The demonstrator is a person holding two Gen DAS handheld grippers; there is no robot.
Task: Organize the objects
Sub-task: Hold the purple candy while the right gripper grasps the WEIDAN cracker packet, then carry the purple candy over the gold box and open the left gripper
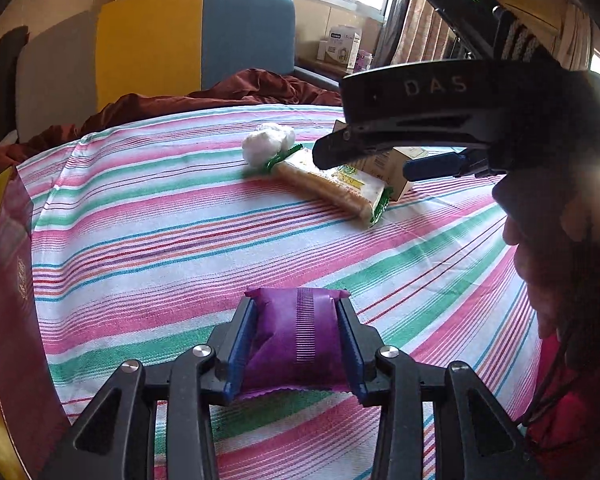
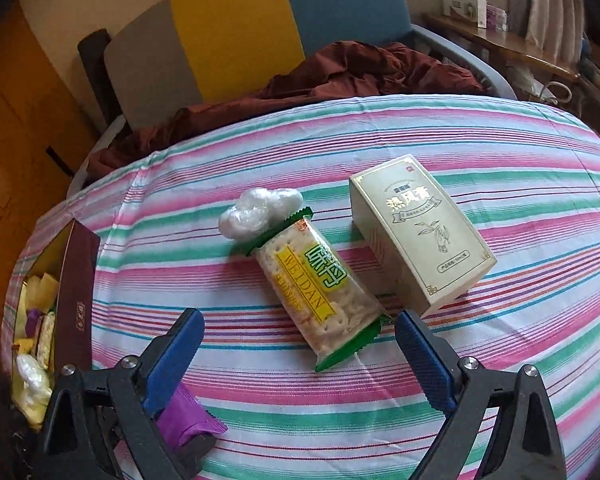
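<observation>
A round table draped in a striped cloth (image 2: 380, 400) of pink, green and white fills both views, with a chair (image 2: 236, 28) in grey, yellow and blue panels behind it and a crumpled maroon fabric (image 2: 340, 72) heaped at the table's far edge. At the left rim of the table sits a dark red box (image 2: 76, 288), open at the top, with small wrapped snacks in yellow, purple and white visible inside. Next comes the left gripper (image 1: 296, 340), its blue pads pressed against both sides of a purple packet (image 1: 296, 336), which it holds low over the cloth near the table's front edge. Toward the middle lies a white plastic-wrapped bundle (image 2: 260, 210), touching the far end of a cracker packet (image 2: 320, 292) with green sealed ends and a yellow label. The right gripper (image 2: 300, 356) hangs above the near end of that packet with its fingers spread wide and nothing between them. Just to the right of the crackers rests a cream carton (image 2: 420, 232), lying flat with its printed face up.
</observation>
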